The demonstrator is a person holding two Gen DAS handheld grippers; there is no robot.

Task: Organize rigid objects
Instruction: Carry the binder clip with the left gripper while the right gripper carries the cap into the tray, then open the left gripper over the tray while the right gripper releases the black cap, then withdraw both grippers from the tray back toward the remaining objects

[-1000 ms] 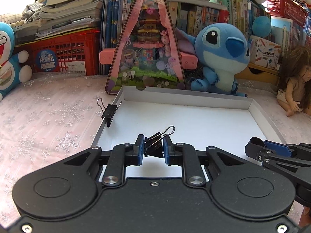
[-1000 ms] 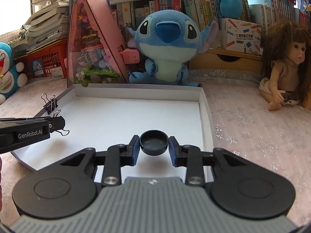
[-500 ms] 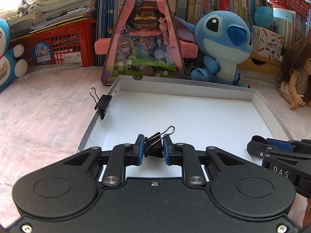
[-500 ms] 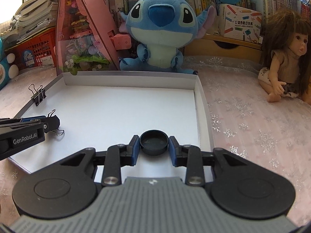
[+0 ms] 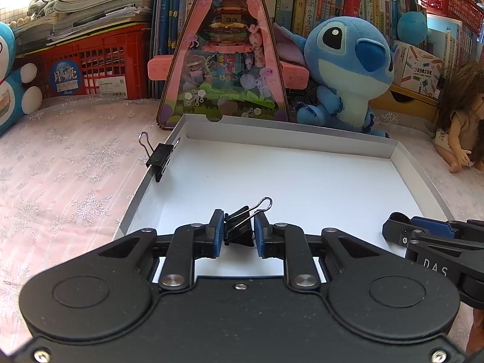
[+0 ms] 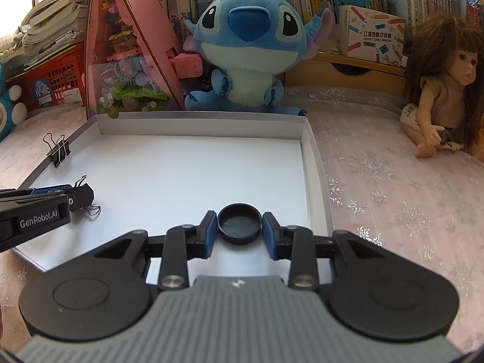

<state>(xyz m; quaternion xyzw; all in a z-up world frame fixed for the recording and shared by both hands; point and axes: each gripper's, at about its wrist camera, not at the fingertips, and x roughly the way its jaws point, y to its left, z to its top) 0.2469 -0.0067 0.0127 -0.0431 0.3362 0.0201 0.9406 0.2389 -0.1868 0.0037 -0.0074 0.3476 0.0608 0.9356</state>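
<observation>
My left gripper (image 5: 239,232) is shut on a black binder clip (image 5: 242,227) and holds it over the near left part of a shallow white box tray (image 5: 302,142). My right gripper (image 6: 239,229) is shut on a round black cap (image 6: 239,223) over the tray's near right part (image 6: 314,163). A second black binder clip (image 5: 158,158) is clamped on the tray's left wall; it also shows in the right wrist view (image 6: 59,151). The left gripper and its clip show at the left of the right wrist view (image 6: 81,196).
A blue Stitch plush (image 6: 248,51) and a pink triangular toy box (image 5: 224,57) stand just behind the tray. A doll (image 6: 438,90) sits at the right. A red crate (image 5: 90,66), books and a Doraemon plush (image 5: 12,81) line the back left.
Both grippers have moved forward over the tray with their objects held; the tray and the toys behind it look closer. The clip on the tray wall has not moved.
</observation>
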